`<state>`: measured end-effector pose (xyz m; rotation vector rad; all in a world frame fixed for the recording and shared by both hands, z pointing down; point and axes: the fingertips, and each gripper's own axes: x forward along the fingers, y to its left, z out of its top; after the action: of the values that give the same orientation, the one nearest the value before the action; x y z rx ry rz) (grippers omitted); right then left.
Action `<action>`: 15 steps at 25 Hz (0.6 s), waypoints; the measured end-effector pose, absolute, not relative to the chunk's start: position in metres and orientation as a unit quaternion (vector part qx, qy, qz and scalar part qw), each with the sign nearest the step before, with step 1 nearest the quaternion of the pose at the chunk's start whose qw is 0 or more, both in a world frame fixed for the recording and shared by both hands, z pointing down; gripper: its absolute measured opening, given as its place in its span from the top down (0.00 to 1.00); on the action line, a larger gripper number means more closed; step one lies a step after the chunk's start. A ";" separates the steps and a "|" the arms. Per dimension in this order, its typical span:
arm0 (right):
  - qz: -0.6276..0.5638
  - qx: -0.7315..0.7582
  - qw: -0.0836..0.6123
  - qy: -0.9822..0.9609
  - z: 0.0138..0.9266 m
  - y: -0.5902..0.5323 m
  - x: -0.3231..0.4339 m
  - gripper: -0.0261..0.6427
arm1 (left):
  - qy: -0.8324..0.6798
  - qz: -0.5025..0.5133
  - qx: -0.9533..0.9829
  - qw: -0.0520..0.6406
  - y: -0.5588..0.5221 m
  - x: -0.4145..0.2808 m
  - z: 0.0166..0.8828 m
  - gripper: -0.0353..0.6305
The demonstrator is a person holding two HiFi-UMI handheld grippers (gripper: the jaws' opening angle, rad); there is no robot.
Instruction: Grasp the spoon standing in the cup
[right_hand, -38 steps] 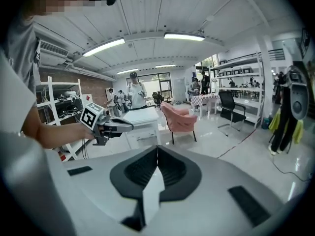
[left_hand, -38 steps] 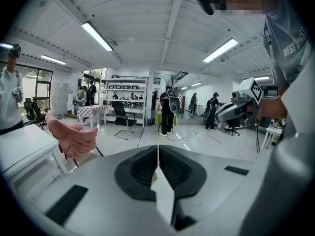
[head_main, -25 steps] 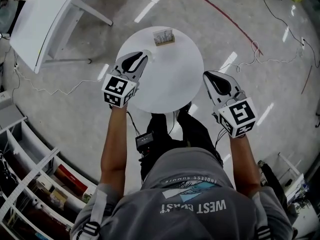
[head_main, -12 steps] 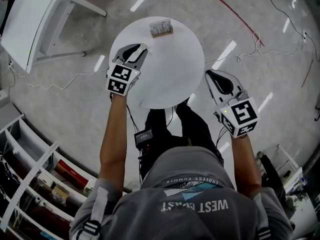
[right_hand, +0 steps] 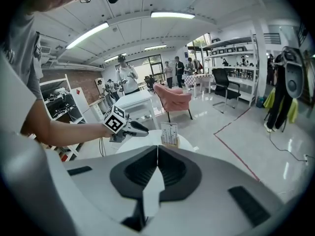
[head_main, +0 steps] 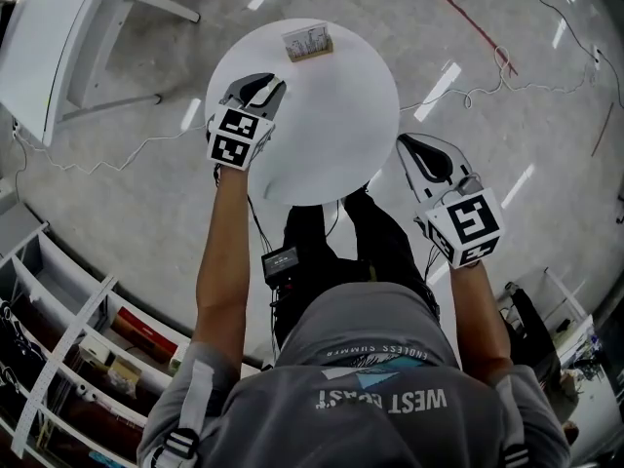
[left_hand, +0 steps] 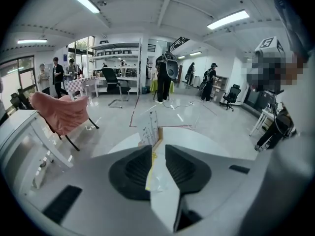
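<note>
**Round white surface in a glossy-floored hall, one small stand on it**

Where the spoon and cup are I cannot tell. The only thing on the surface [head_main: 327, 144] is a small upright stand [head_main: 307, 44] at its far rim. It is a pale flat panel with fine vertical marks, set on a wood-coloured base, and it is too small to read further.

The surface is a smooth, matt white disc. The left gripper [head_main: 261, 86] hangs over its left edge, pointing toward the stand and well apart from it. Its fingers [left_hand: 130, 171], with dark ribbed pads in grey shells, have just been closing. A narrow gap is left between them, and a pale yellowish-edged scrap I cannot identify lies in it; they clamp nothing.

The right gripper [head_main: 405, 146] is off the right rim, over the floor [head_main: 507, 135]. Its fingers [right_hand: 140, 171] are pressed together at the tips and hold nothing.

The floor is polished grey and mirrors the strip lights. It is crossed by a red line [head_main: 458, 13] and a loose cable [head_main: 487, 91]. A white table [head_main: 49, 37] stands at upper left, and shelves [head_main: 58, 359] at lower left.
</note>
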<state>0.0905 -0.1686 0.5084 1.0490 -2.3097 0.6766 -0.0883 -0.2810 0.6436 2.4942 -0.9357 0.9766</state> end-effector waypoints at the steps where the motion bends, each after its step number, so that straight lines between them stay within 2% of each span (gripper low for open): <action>1: 0.250 0.386 0.256 -0.850 0.509 -0.168 0.091 0.96 | -0.327 0.340 0.868 0.153 -0.282 -0.088 0.644 0.81; 7: 0.251 0.385 0.257 -0.850 0.511 -0.167 0.090 0.96 | -0.331 0.333 0.868 0.160 -0.285 -0.086 0.642 0.82; 12: 0.251 0.385 0.257 -0.850 0.512 -0.168 0.090 0.96 | -0.328 0.315 0.874 0.168 -0.281 -0.081 0.641 0.90; 15: 0.250 0.385 0.258 -0.850 0.509 -0.168 0.089 0.96 | -0.331 0.306 0.876 0.169 -0.280 -0.082 0.637 0.91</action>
<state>0.0887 -0.1679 0.5095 1.0439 -2.3049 0.6774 -0.0820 -0.2800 0.6373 2.4905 -0.9418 0.8709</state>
